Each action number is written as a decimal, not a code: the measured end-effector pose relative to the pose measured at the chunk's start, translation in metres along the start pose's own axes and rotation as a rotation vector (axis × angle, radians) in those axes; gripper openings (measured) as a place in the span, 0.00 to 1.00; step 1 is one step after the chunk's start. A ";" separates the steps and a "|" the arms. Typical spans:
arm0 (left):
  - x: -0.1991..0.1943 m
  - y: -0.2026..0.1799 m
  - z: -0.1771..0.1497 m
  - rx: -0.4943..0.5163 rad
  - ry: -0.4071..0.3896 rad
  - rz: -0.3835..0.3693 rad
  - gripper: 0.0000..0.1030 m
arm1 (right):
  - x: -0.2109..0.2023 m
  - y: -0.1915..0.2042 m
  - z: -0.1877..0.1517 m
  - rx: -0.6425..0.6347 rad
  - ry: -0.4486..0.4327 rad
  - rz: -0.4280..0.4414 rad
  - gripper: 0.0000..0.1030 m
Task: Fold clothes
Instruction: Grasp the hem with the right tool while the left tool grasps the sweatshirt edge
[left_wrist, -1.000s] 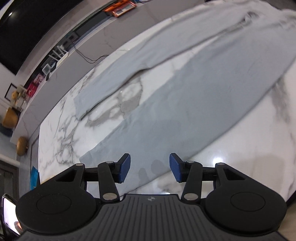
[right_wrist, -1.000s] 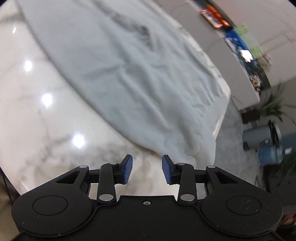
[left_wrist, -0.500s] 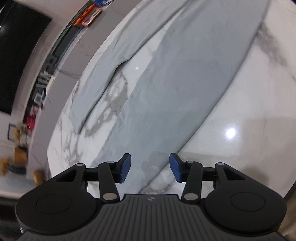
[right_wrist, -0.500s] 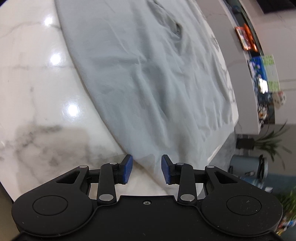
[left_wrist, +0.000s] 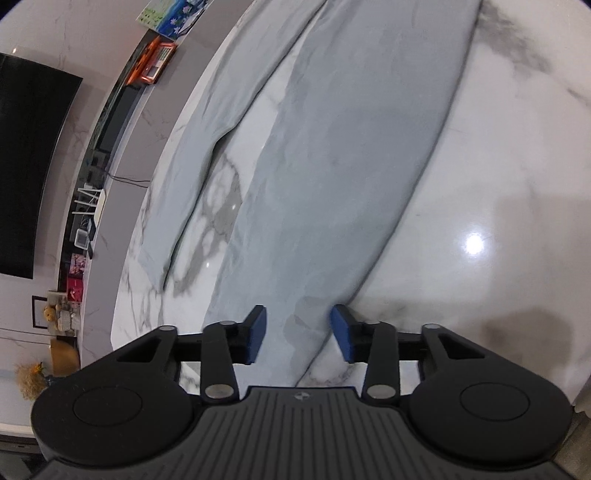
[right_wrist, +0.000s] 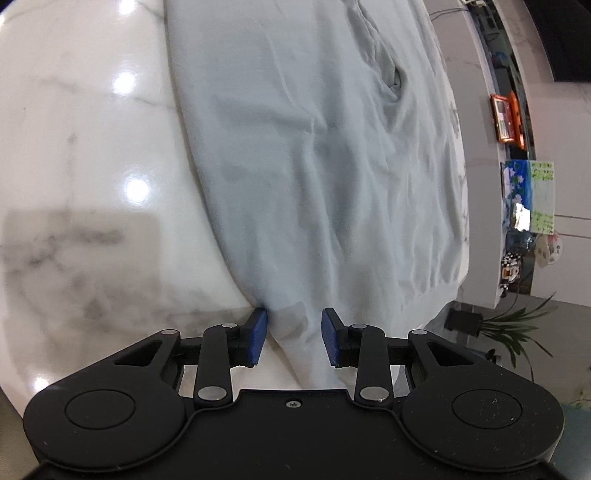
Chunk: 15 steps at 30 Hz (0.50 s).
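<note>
Grey trousers (left_wrist: 332, 166) lie flat on a white marble table (left_wrist: 498, 166). In the left wrist view the two legs run away from me, the near leg wide, the far leg (left_wrist: 218, 122) thinner. My left gripper (left_wrist: 299, 334) hovers low over the near leg's end; its jaws are closing, with the cloth's edge between the blue pads but not pinched. In the right wrist view the trousers' wrinkled upper part (right_wrist: 314, 147) fills the middle. My right gripper (right_wrist: 293, 338) straddles its near corner, jaws closing slightly, pads not pressing on it.
The table's far edge (right_wrist: 458, 291) drops off just right of the cloth. Beyond it are a counter with an orange frame (right_wrist: 506, 118) and a plant (right_wrist: 517, 325). A dark screen (left_wrist: 29, 166) hangs on the wall at left. Bare marble (right_wrist: 74, 147) lies beside the cloth.
Both grippers have rolled and sunk toward the cloth. The left jaws have narrowed. The trousers' edges now sit between each pair of pads.
</note>
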<state>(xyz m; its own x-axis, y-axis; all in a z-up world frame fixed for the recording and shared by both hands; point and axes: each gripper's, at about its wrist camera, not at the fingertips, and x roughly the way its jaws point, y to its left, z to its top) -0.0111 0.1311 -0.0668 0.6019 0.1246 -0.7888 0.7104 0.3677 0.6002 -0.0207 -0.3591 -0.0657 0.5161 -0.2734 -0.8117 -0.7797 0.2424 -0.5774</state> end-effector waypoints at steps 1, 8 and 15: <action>-0.001 0.000 -0.001 0.006 -0.006 -0.007 0.28 | 0.001 0.001 0.000 -0.002 -0.001 -0.005 0.28; 0.001 0.000 -0.004 0.025 -0.030 -0.013 0.30 | 0.011 0.003 0.001 0.017 -0.012 -0.045 0.06; 0.006 -0.002 0.006 -0.037 -0.057 -0.004 0.05 | 0.013 0.001 0.006 0.078 -0.012 -0.058 0.02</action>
<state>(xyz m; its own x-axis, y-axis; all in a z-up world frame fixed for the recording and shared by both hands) -0.0071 0.1257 -0.0720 0.6194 0.0703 -0.7819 0.6998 0.4019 0.5905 -0.0124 -0.3566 -0.0773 0.5639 -0.2778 -0.7777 -0.7190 0.2982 -0.6278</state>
